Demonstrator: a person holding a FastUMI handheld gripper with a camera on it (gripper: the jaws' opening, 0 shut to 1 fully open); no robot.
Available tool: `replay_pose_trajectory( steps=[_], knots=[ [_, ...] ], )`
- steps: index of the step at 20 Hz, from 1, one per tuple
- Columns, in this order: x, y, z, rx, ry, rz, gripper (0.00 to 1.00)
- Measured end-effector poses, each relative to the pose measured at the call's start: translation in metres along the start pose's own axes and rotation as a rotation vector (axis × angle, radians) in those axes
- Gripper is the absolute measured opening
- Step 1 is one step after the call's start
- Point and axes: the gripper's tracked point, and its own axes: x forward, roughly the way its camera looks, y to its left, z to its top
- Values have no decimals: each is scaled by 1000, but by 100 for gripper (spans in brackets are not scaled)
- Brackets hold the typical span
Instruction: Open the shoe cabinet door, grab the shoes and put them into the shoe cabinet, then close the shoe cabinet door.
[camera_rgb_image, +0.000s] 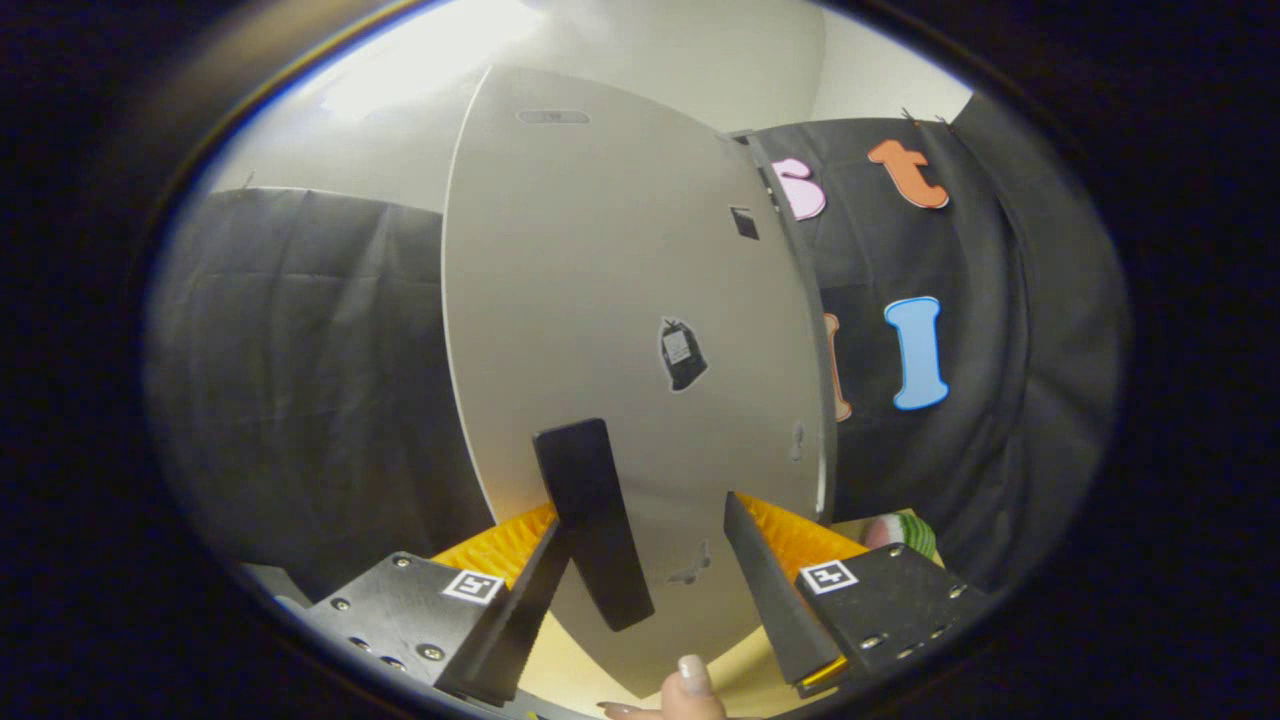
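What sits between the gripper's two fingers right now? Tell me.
In the gripper view, the cabinet door and its black handle lie between the open gripper fingers; neither presses it.

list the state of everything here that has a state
cabinet door: broad grey face straight ahead of the fingers, open or closed unclear
door handle: dark bar between the fingers, not clamped
gripper: open around the handle
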Motion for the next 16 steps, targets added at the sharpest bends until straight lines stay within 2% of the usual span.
replay_pose_trajectory(
  steps=[3, 6, 12, 16],
  knots=[
    [33, 24, -4, -12, -22, -41, 92],
    [77, 47, -10, -32, -34, -63, 100],
    [147, 70, -10, -104, -75, -175, 100],
    [176, 78, -15, -106, -86, -212, 99]
  ],
)
